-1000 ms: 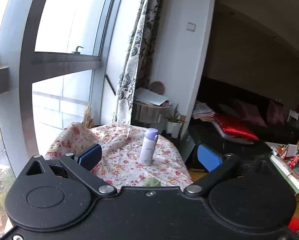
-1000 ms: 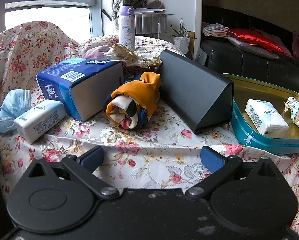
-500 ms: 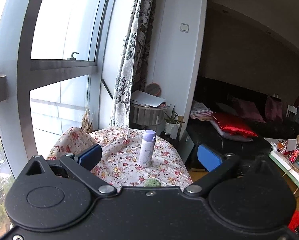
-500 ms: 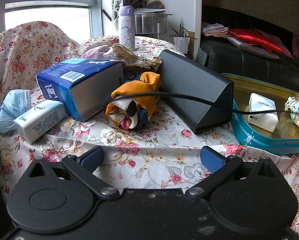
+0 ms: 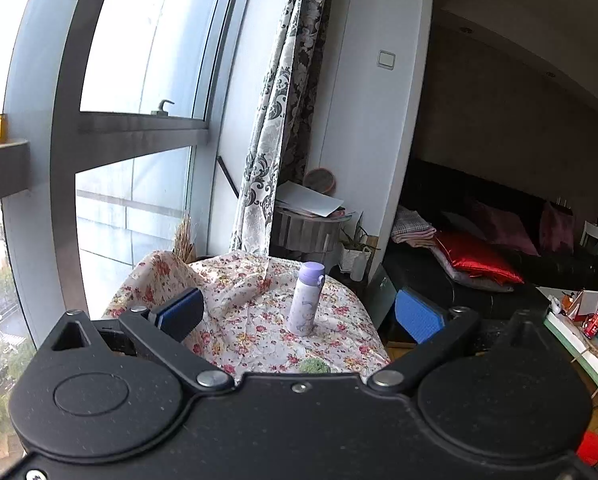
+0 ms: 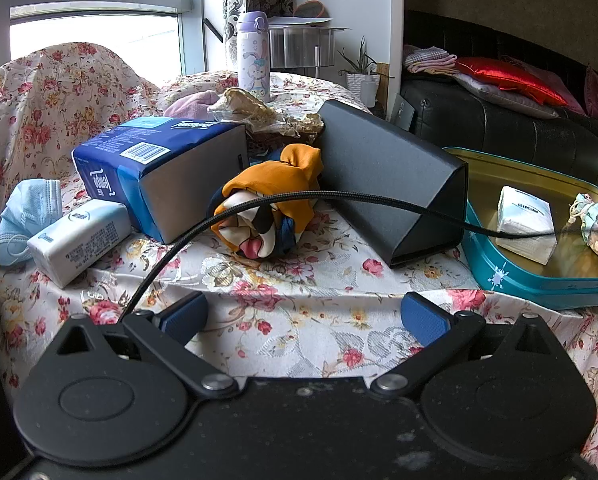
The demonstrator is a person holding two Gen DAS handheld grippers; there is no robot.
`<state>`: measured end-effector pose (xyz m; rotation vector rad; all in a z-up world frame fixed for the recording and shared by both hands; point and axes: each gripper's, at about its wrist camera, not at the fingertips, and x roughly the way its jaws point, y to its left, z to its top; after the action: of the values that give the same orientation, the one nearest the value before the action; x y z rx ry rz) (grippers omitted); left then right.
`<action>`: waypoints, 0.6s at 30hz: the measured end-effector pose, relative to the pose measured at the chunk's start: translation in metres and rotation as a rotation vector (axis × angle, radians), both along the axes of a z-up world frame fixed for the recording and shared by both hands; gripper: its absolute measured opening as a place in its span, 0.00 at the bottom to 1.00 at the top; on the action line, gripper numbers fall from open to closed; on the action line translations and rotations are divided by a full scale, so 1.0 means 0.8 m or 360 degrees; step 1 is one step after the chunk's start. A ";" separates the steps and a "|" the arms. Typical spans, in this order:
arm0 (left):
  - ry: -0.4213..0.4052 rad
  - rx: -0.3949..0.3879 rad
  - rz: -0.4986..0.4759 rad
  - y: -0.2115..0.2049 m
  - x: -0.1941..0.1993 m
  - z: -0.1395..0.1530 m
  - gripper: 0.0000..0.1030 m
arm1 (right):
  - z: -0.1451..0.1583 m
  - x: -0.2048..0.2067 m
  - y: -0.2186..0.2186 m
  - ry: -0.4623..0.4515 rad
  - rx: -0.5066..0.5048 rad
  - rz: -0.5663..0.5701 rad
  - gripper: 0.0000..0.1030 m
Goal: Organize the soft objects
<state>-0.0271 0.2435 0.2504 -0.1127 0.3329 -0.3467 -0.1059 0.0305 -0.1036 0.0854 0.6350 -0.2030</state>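
My right claw, released and empty, hangs behind a black cable that could snag the scarf ahead.

Ahead and to the left of the right hand-held gripper, the big blue tissue pack carried the brand "Tempo", upside down on its end face, with a barcode label on top. The small white tissue packs bore printing too small to read. Nothing else was legible.
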 end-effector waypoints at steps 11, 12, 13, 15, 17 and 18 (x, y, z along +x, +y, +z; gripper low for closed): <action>-0.0067 0.0007 -0.0005 -0.007 -0.013 0.005 0.96 | 0.000 0.000 0.000 -0.0001 0.0000 -0.0001 1.00; -0.0063 0.0012 -0.0019 -0.010 -0.012 0.003 0.96 | 0.000 0.000 0.000 -0.0001 0.0001 -0.0001 1.00; -0.0060 0.0020 -0.0029 -0.012 -0.013 0.002 0.96 | 0.000 0.000 0.000 -0.0001 0.0000 -0.0001 1.00; -0.0070 0.0062 -0.0028 -0.017 -0.016 0.002 0.96 | 0.000 0.000 0.000 -0.0002 0.0000 -0.0001 1.00; -0.0108 0.0077 -0.0006 -0.017 -0.020 0.002 0.96 | 0.000 0.000 0.000 -0.0001 0.0000 -0.0001 1.00; -0.0108 0.0072 -0.0005 -0.018 -0.019 0.003 0.96 | 0.000 0.000 0.000 -0.0001 -0.0001 -0.0001 1.00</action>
<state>-0.0427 0.2294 0.2527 -0.0556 0.2736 -0.3450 -0.1056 0.0305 -0.1038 0.0852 0.6344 -0.2035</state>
